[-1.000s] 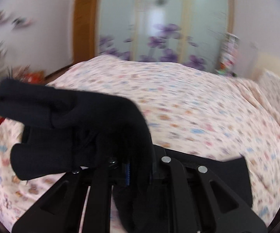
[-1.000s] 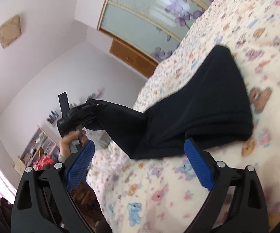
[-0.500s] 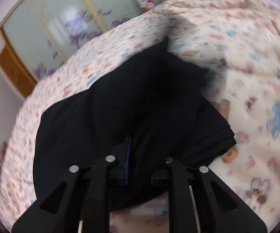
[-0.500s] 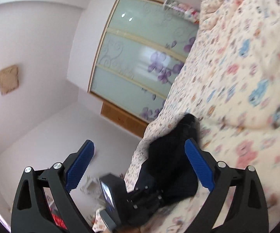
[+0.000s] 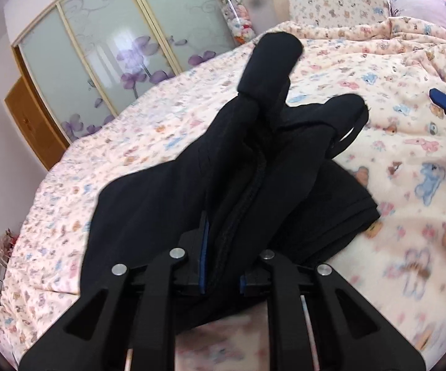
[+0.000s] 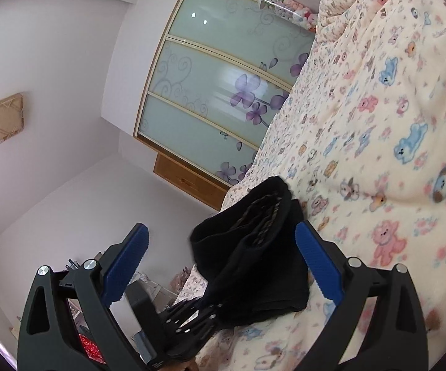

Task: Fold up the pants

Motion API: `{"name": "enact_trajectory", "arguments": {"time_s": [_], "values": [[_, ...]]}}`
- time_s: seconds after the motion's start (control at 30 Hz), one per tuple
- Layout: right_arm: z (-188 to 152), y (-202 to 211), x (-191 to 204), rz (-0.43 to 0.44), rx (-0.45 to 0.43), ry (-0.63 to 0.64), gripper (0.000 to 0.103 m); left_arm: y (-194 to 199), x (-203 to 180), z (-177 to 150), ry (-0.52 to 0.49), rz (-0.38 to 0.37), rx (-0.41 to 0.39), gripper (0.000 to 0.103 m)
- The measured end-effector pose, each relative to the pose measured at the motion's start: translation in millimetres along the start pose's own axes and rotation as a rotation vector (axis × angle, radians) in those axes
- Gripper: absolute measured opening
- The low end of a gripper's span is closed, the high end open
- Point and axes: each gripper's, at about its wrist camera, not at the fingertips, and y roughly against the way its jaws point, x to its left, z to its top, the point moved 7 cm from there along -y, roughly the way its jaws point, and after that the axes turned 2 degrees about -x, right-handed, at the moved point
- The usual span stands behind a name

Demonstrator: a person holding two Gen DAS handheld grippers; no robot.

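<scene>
The black fabric pants (image 5: 253, 167) lie bunched and partly doubled over on the cream fleece bedspread printed with pink, blue and orange teddy bears (image 5: 408, 222), with a good part of the cloth raised off the bed; in the left wrist view the left gripper (image 5: 221, 266), a black plastic two-finger tool with blue pads, has its jaws drawn in tight on a thick fold of the pants, the dark seam running straight out between the fingers; beyond the grip one rounded roll of cloth stands up towards the far side of the bed, a second lobe beside it, and a hemmed corner rests flat on the bedspread at the right; a blue-padded finger of the other tool shows at the right edge of that view; in the right wrist view the right gripper (image 6: 223, 262) has its jaws spread wide with nothing between the blue pads (image 6: 318, 266), held just above the bed and near the pants (image 6: 253, 262), whose waistband with a patterned inner lining faces the camera; the left tool clamps the same bundle from below; behind the bed stands a frosted-glass sliding wardrobe with purple flower prints (image 6: 223, 92), and a clear tube of plush toys (image 5: 236, 15) stands at its far end.
</scene>
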Motion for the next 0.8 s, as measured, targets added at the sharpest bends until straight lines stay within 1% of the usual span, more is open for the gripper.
{"name": "enact_trajectory", "arguments": {"time_s": [0.07, 0.1, 0.13, 0.17, 0.23, 0.27, 0.3, 0.33, 0.37, 0.4, 0.43, 0.47, 0.57, 0.6, 0.63, 0.7, 0.77, 0.8], "values": [[-1.2, -3.4, -2.2, -0.005, 0.009, -0.004, 0.098, -2.1, -1.1, -10.7, -0.044, 0.036, 0.004, 0.014], [-2.6, -5.8, -3.1, -0.008, 0.017, -0.002, 0.098, -4.7, -8.1, -17.8, -0.088, 0.048, 0.020, 0.014], [-3.5, -4.2, -2.7, -0.011, 0.022, 0.000, 0.098, -9.1, -19.2, -26.7, -0.151, 0.052, 0.046, 0.017], [-4.7, -5.4, -3.0, -0.015, 0.027, 0.001, 0.098, -11.0, -27.3, -31.9, -0.188, 0.057, 0.058, 0.019], [-7.5, -8.4, -3.3, -0.017, 0.041, -0.001, 0.098, -7.2, -37.4, -36.5, -0.226, 0.067, 0.046, 0.029], [-8.8, -9.5, -3.0, -0.020, 0.045, 0.006, 0.098, -3.2, -39.0, -36.5, -0.229, 0.064, 0.035, 0.033], [-9.9, -9.5, -1.8, -0.023, 0.046, 0.017, 0.098, 2.2, -39.4, -36.3, -0.225, 0.055, 0.024, 0.052], [-11.1, -9.9, -0.6, -0.028, 0.047, 0.032, 0.098, 10.2, -38.7, -36.0, -0.212, 0.042, 0.009, 0.074], [-12.2, -10.4, 0.4, -0.030, 0.049, 0.045, 0.098, 18.0, -37.9, -35.1, -0.202, 0.023, -0.007, 0.080], [-13.6, -11.3, 1.9, -0.028, 0.054, 0.055, 0.098, 28.9, -36.5, -35.0, -0.188, -0.024, -0.022, 0.084], [-14.6, -11.7, 3.3, -0.022, 0.060, 0.060, 0.098, 36.0, -34.1, -34.0, -0.166, -0.057, -0.029, 0.086], [-15.9, -12.9, 5.2, -0.011, 0.070, 0.063, 0.098, 39.9, -30.4, -33.5, -0.143, -0.071, -0.031, 0.089], [-22.3, -23.3, 25.6, 0.062, 0.134, 0.112, 0.095, 55.6, 11.2, -18.8, 0.082, -0.141, -0.065, 0.095], [-26.1, -30.9, 37.9, 0.085, 0.165, 0.147, 0.095, 57.4, 22.6, -16.5, 0.142, -0.154, -0.080, 0.101], [-32.2, -40.7, 49.6, 0.103, 0.207, 0.171, 0.095, 58.6, 43.5, -10.1, 0.243, -0.167, -0.112, 0.101], [-45.8, -58.0, 66.0, 0.141, 0.280, 0.182, 0.095, 54.1, 72.2, -0.7, 0.360, -0.157, -0.149, 0.101], [-58.9, -76.4, 75.0, 0.150, 0.344, 0.177, 0.095, 45.7, 87.5, 5.6, 0.414, -0.155, -0.155, 0.101], [-64.8, -89.6, 78.8, 0.139, 0.377, 0.185, 0.095, 41.0, 92.7, 6.4, 0.440, -0.147, -0.150, 0.101]]}}
